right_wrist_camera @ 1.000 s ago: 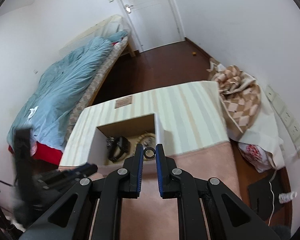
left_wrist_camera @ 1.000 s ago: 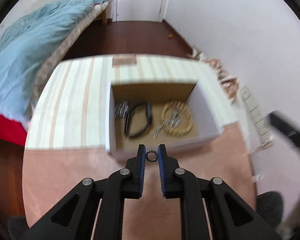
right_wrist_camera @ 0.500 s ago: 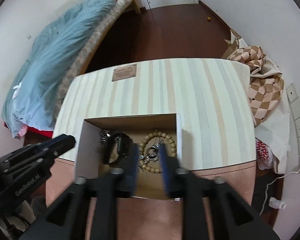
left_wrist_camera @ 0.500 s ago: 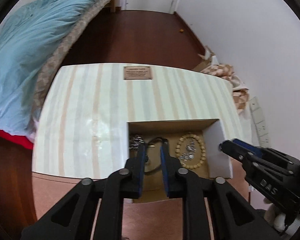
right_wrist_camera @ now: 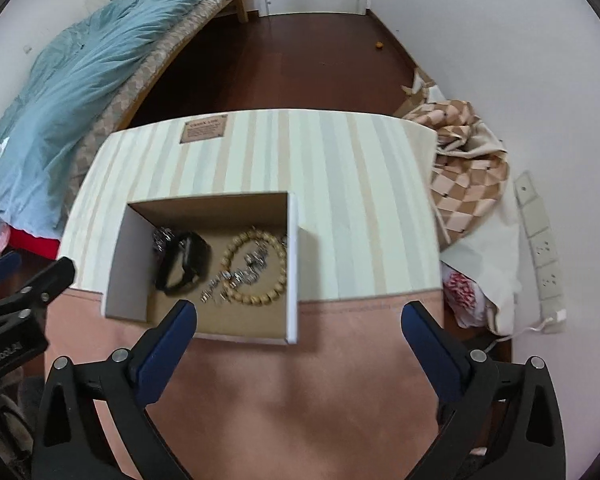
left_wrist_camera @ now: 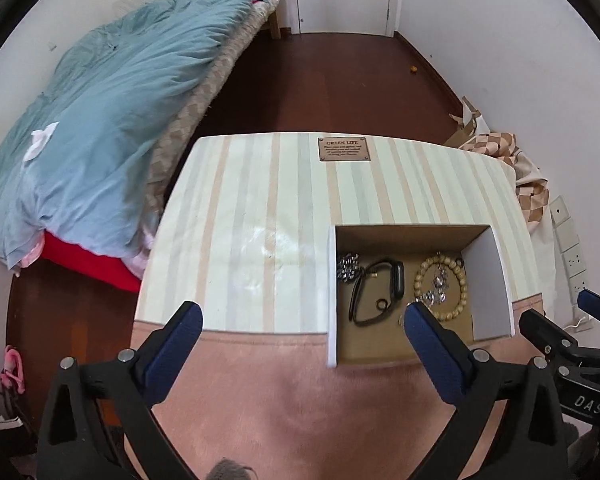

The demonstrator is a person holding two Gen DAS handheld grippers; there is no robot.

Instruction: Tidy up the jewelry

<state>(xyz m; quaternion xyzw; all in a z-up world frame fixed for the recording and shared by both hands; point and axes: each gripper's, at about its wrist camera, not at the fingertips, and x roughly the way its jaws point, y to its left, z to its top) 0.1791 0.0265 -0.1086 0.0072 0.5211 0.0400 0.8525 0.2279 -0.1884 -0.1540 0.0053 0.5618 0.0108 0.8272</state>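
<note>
Both grippers hang over the striped counter with their fingers spread wide and nothing between them, the jaws of each having just been opening. The left gripper sits beside the open cardboard box, its right-hand finger overlapping the box's near corner; the right gripper straddles the box's right wall. The jewelry lies inside the box: a black smartwatch, a small dark ring within the loop of its strap, a wooden bead bracelet, and silver chain pieces partly draped across the beads. The main risk, in my judgement, is tangling: the chain crossing the bracelet could snag, so lifting one piece would drag the other out. The small ring could be hard to find or grip under the strap. With both grippers so close over one light box, a finger catching a wall could tip or shove it, and the two tools could collide.
</note>
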